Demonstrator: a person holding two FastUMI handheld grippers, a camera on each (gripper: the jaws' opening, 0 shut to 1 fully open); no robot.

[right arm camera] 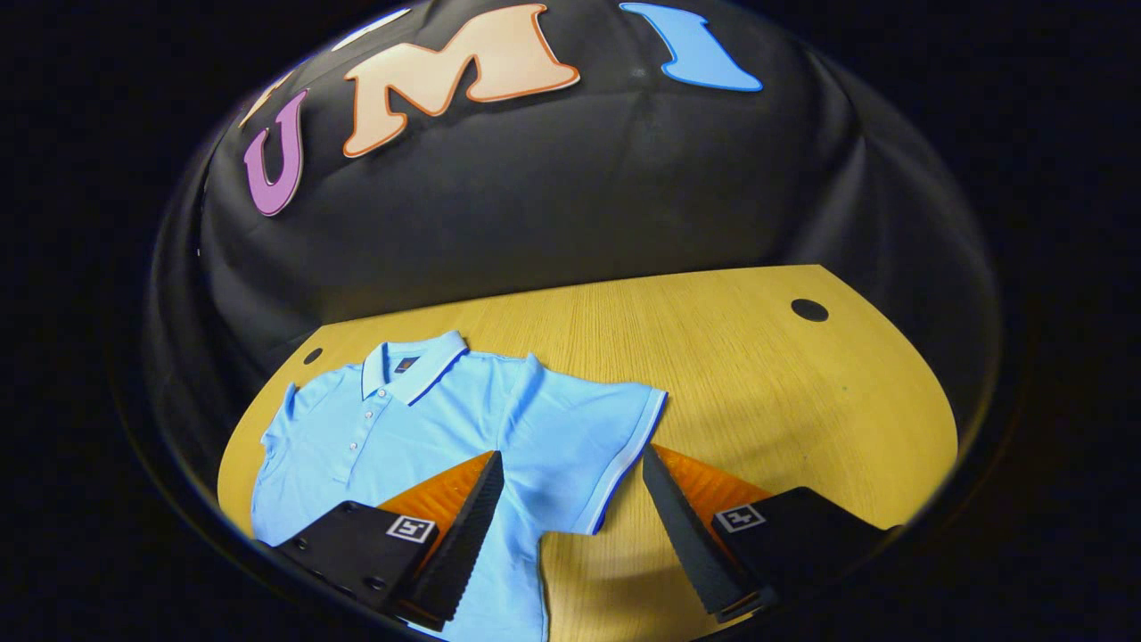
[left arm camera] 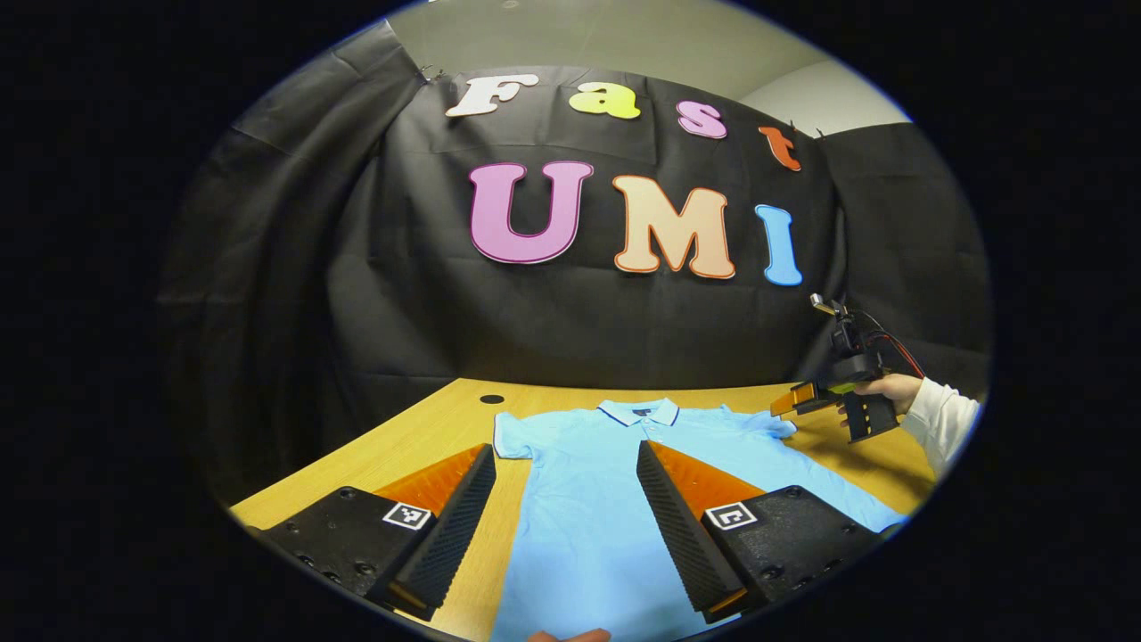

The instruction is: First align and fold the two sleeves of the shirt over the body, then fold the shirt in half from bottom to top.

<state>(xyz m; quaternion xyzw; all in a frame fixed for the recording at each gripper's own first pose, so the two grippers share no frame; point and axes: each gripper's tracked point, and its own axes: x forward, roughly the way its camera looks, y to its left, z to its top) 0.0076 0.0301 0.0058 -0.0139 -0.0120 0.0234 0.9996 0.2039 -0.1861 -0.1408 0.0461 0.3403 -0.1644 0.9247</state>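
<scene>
A light blue polo shirt (left arm camera: 579, 499) lies flat on the wooden table (left arm camera: 419, 437), collar (left arm camera: 637, 411) at the far end, both short sleeves spread out. In the left gripper view my left gripper (left arm camera: 564, 450) is open above the shirt's body, close to its left sleeve (left arm camera: 510, 437). Farther right, a hand in a white sleeve holds my right gripper (left arm camera: 789, 406) by the shirt's other sleeve (left arm camera: 767, 428). In the right gripper view my right gripper (right arm camera: 571, 455) is open over that sleeve (right arm camera: 597, 437), whose trimmed hem runs between the fingers. The shirt (right arm camera: 401, 428) lies to its left.
Black cloth walls close in the table at the back and sides. Round cable holes sit in the tabletop near the far edge (left arm camera: 491, 399) and at the right (right arm camera: 809, 310). Bare wood (right arm camera: 758, 401) stretches to the right of the shirt.
</scene>
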